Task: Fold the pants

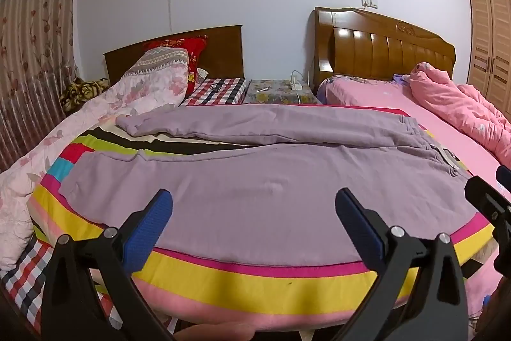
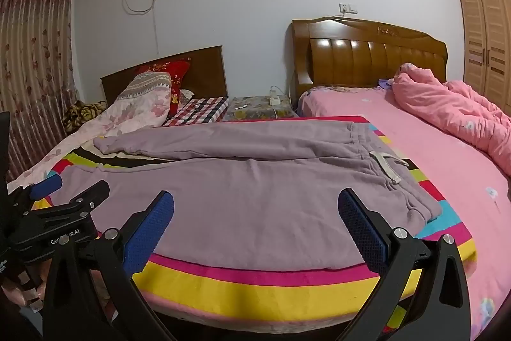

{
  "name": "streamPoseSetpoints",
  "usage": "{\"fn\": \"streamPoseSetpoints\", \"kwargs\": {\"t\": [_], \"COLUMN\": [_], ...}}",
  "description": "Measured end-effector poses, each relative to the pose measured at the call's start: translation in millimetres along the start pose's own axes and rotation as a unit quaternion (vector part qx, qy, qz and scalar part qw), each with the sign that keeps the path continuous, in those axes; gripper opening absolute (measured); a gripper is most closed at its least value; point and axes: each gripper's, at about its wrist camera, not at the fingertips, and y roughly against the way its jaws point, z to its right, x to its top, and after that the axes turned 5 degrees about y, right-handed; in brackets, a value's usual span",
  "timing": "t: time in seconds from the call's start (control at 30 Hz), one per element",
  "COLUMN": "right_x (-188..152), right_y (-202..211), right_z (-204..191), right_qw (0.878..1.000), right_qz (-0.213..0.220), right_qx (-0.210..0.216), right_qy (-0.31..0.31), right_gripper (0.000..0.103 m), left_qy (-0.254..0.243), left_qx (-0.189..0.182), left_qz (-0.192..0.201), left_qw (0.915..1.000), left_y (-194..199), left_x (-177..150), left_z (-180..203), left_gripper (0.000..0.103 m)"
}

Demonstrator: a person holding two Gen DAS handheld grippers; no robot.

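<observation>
Lilac pants [image 1: 255, 178] lie spread flat on a bright striped blanket [image 1: 255, 280], waistband to the right, both legs stretching left. The far leg [image 1: 198, 122] and the near leg are apart at the cuffs. A white drawstring [image 2: 385, 166] shows at the waistband [image 2: 412, 200]. My left gripper [image 1: 254, 213] is open and empty, held over the near leg by the blanket's front edge. My right gripper [image 2: 255, 214] is open and empty, over the pants [image 2: 255, 190] near the seat. The left gripper also shows at the left of the right wrist view [image 2: 64, 190].
The striped blanket [image 2: 271, 286] lies across two beds. A floral quilt [image 1: 105, 104] and pillows sit at the left, a pink duvet [image 1: 463, 104] at the right. A nightstand [image 1: 278, 91] stands between two wooden headboards. A wardrobe [image 1: 491, 47] is at far right.
</observation>
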Motion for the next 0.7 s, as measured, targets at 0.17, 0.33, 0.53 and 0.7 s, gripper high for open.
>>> {"fn": "streamPoseSetpoints", "kwargs": {"t": [0.17, 0.33, 0.53, 0.7], "right_x": [0.3, -0.3, -0.5, -1.0], "right_y": [0.6, -0.5, -1.5, -2.3], "right_z": [-1.7, -3.8, -4.0, -3.3], "right_qw": [1.000, 1.000, 1.000, 1.000], "right_qz": [-0.002, -0.005, -0.009, -0.009], "right_qx": [0.003, 0.005, 0.005, 0.005], "right_qy": [0.001, 0.000, 0.000, -0.003], "right_gripper": [0.099, 0.099, 0.099, 0.099], "left_qy": [-0.001, 0.002, 0.002, 0.004], "left_qx": [0.001, 0.001, 0.004, 0.006], "left_qz": [-0.002, -0.006, -0.007, -0.010], "left_qw": [1.0000, 1.0000, 1.0000, 0.9999], "left_y": [-0.3, -1.6, -3.0, -5.0], "left_x": [0.7, 1.3, 1.5, -0.2], "left_z": [0.1, -1.4, -2.9, -3.3], "left_gripper": [0.102, 0.102, 0.102, 0.102]}}
